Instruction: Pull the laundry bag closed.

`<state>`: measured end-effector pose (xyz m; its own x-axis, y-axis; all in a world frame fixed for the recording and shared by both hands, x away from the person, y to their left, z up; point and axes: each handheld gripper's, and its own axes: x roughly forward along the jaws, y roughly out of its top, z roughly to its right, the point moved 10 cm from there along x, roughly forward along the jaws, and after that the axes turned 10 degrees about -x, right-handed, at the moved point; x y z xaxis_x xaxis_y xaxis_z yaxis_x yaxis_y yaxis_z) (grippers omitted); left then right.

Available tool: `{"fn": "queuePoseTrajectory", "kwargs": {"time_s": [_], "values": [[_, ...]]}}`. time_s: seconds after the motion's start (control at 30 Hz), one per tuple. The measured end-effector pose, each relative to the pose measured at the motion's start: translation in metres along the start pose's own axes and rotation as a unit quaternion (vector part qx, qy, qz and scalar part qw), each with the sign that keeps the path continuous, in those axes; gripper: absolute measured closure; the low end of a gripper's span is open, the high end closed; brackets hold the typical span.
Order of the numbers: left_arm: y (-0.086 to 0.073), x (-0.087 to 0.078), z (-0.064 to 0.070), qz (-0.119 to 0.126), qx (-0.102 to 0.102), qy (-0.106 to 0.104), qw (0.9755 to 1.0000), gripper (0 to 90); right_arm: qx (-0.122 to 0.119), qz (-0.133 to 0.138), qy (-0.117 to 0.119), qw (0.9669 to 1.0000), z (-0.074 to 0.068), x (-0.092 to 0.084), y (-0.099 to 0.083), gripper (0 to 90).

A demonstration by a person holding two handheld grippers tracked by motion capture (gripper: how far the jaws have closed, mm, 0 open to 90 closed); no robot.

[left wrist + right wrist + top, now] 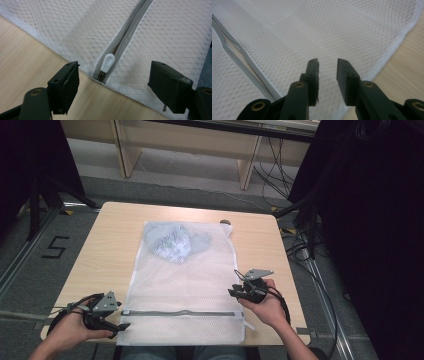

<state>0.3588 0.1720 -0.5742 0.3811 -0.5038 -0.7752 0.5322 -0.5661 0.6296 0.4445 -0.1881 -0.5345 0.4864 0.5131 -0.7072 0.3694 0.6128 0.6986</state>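
A white mesh laundry bag [185, 285] lies flat on the wooden table [107, 245], with a pale bundled garment [175, 242] inside its far end. A grey zipper [180, 313] runs across the bag's near end. My left gripper [121, 319] is at the zipper's left end. In the left gripper view it [113, 82] is open, and the white zipper pull [108, 63] lies between and just beyond its jaws, untouched. My right gripper [235, 292] hovers at the bag's right edge. In the right gripper view it [327, 63] is open over the mesh [312, 32], holding nothing.
A small dark object [225, 222] sits by the bag's far right corner. Black stands and cables [300, 245] crowd the floor to the right. Wooden shelf legs [247, 165] stand beyond the table. Bare tabletop lies left of the bag.
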Motion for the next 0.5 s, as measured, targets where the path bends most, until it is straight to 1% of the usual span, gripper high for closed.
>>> {"fn": "queuePoseTrajectory", "kwargs": {"time_s": [0.03, 0.07, 0.1, 0.13, 0.17, 0.2, 0.23, 0.27, 0.3, 0.33, 0.37, 0.4, 0.43, 0.47, 0.5], "values": [[0.000, 0.000, 0.000, 0.000, 0.003, 0.003, 1.0000, 24.0, 0.005, -0.005, 0.002, 1.0000, -0.001, -0.001, -0.001, 72.0], [0.000, 0.000, 0.000, -0.001, 0.003, 0.003, 1.0000, 24.0, 0.008, -0.008, 0.002, 0.9999, -0.001, -0.001, -0.001, 72.0], [0.000, -0.001, 0.000, -0.003, 0.007, -0.001, 1.0000, 24.1, 0.012, -0.007, 0.006, 0.9999, -0.002, -0.001, -0.001, 71.9], [0.001, -0.001, 0.000, 0.002, 0.003, 0.003, 1.0000, 24.3, 0.012, -0.016, 0.011, 0.9997, -0.003, -0.003, -0.002, 71.8], [0.001, -0.001, -0.001, 0.002, 0.003, 0.004, 1.0000, 24.4, 0.017, -0.008, 0.011, 0.9998, -0.004, -0.002, 0.000, 71.8], [0.002, -0.001, 0.000, 0.003, 0.004, 0.004, 1.0000, 24.5, 0.003, -0.012, 0.012, 0.9999, -0.003, -0.001, -0.001, 71.7], [0.002, -0.002, 0.000, 0.002, 0.006, 0.005, 1.0000, 24.7, 0.013, -0.002, 0.013, 0.9998, -0.006, 0.001, 0.001, 71.6], [0.002, -0.002, 0.001, -0.001, 0.012, 0.000, 0.9999, 24.8, 0.002, -0.004, 0.004, 1.0000, -0.004, 0.002, 0.000, 71.6], [0.003, -0.002, 0.001, 0.002, 0.012, 0.005, 0.9999, 24.8, 0.002, -0.006, 0.009, 0.9999, -0.005, 0.001, 0.000, 71.4], [0.004, -0.002, 0.001, -0.002, 0.020, 0.004, 0.9998, 25.0, 0.006, 0.003, 0.014, 0.9999, -0.006, 0.001, 0.003, 71.2], [0.004, -0.003, 0.002, -0.011, 0.026, -0.002, 0.9996, 25.6, 0.009, -0.003, 0.016, 0.9998, -0.007, 0.000, 0.003, 71.0], [0.006, -0.003, 0.003, -0.009, 0.027, -0.004, 0.9996, 26.0, 0.005, -0.011, 0.015, 0.9998, -0.006, 0.000, 0.002, 70.7], [0.009, -0.004, 0.002, -0.006, 0.028, -0.003, 0.9996, 26.3, 0.010, -0.014, 0.016, 0.9997, -0.007, -0.001, 0.003, 70.5], [0.011, -0.004, 0.005, -0.003, 0.026, -0.008, 0.9996, 26.9, 0.004, -0.003, 0.005, 1.0000, -0.005, 0.003, 0.004, 70.4], [0.011, -0.005, 0.005, -0.011, 0.038, -0.013, 0.9991, 27.3, -0.002, -0.016, 0.017, 0.9997, -0.006, 0.000, 0.004, 70.2]]}}
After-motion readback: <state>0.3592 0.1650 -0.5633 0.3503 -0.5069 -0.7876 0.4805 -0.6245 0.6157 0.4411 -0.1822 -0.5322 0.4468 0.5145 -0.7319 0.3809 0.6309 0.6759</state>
